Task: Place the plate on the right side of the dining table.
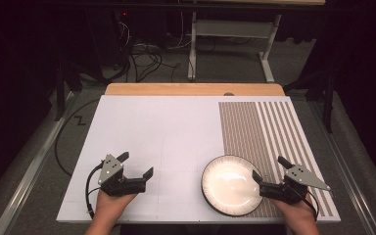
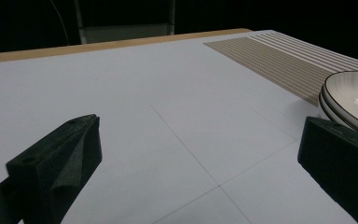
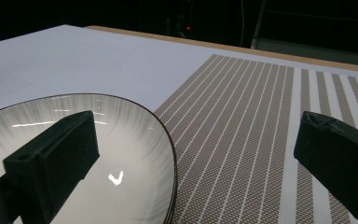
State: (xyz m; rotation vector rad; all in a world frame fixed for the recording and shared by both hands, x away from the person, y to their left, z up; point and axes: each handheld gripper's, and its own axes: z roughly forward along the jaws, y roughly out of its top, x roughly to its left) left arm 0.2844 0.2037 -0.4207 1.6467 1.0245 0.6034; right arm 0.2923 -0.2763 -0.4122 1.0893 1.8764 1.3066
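Observation:
A white plate [image 1: 227, 186] with a dark rim lies near the table's front edge, half on a brown striped placemat [image 1: 259, 127]. In the left gripper view a second rim shows under the plate [image 2: 354, 91], as if two are stacked. My right gripper [image 1: 269, 167] stands open at the plate's right side, with one jaw over the rim and the other over the mat. In the right gripper view the plate [image 3: 121, 140] lies under the left jaw, with nothing gripped. My left gripper [image 1: 137, 164] stands open over the bare white board [image 1: 161, 127] at the front left.
A wooden strip [image 1: 191, 89] runs along the table's far edge. Behind it are cables [image 1: 144, 56] on the floor and a metal stand [image 1: 235, 29]. A black cable [image 1: 61, 142] loops beside the left edge.

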